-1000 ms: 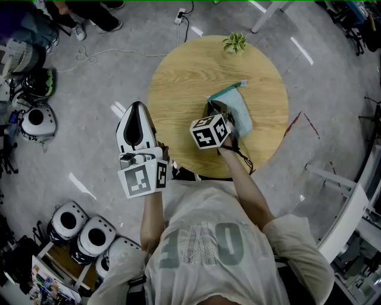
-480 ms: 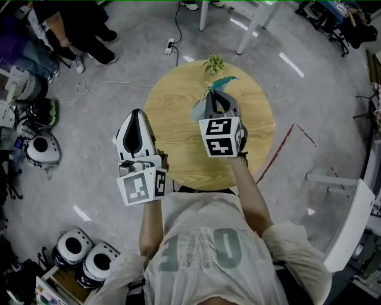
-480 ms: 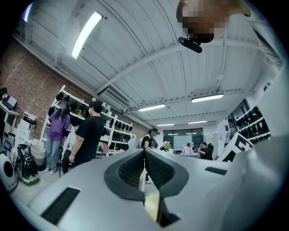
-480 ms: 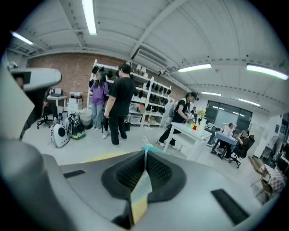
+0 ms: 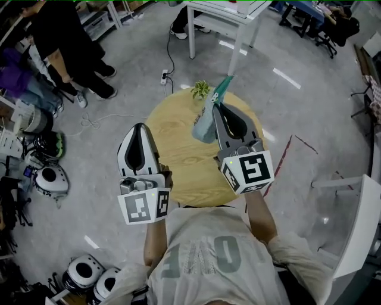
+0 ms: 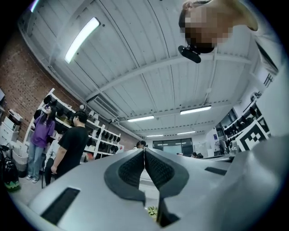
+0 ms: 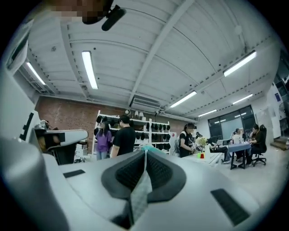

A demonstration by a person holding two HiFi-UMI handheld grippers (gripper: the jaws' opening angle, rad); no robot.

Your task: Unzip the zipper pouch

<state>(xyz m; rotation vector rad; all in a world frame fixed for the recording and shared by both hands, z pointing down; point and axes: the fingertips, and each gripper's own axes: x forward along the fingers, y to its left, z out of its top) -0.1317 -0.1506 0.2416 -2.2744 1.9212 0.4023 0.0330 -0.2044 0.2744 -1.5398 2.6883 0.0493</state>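
Note:
The teal zipper pouch (image 5: 204, 123) hangs in the air above the round wooden table (image 5: 178, 173), held up by one edge. My right gripper (image 5: 215, 108) is shut on it and points away from me, roughly level. In the right gripper view a strip of the pouch's fabric (image 7: 141, 191) sits pinched between the closed pads of the right gripper (image 7: 145, 155). My left gripper (image 5: 139, 126) is raised to the left of the pouch, apart from it. In the left gripper view the left gripper (image 6: 144, 153) is shut with nothing between its pads.
A small potted plant (image 5: 200, 89) stands at the table's far edge. People (image 5: 65, 41) stand at the upper left beside helmets (image 5: 50, 179) on the floor. A white table (image 5: 223, 12) is beyond, a cable (image 5: 169, 53) runs on the floor, and a white frame (image 5: 357, 220) is at the right.
The right gripper has lifted the pouch off the table and swung from pointing down to about level. The left gripper has risen too.

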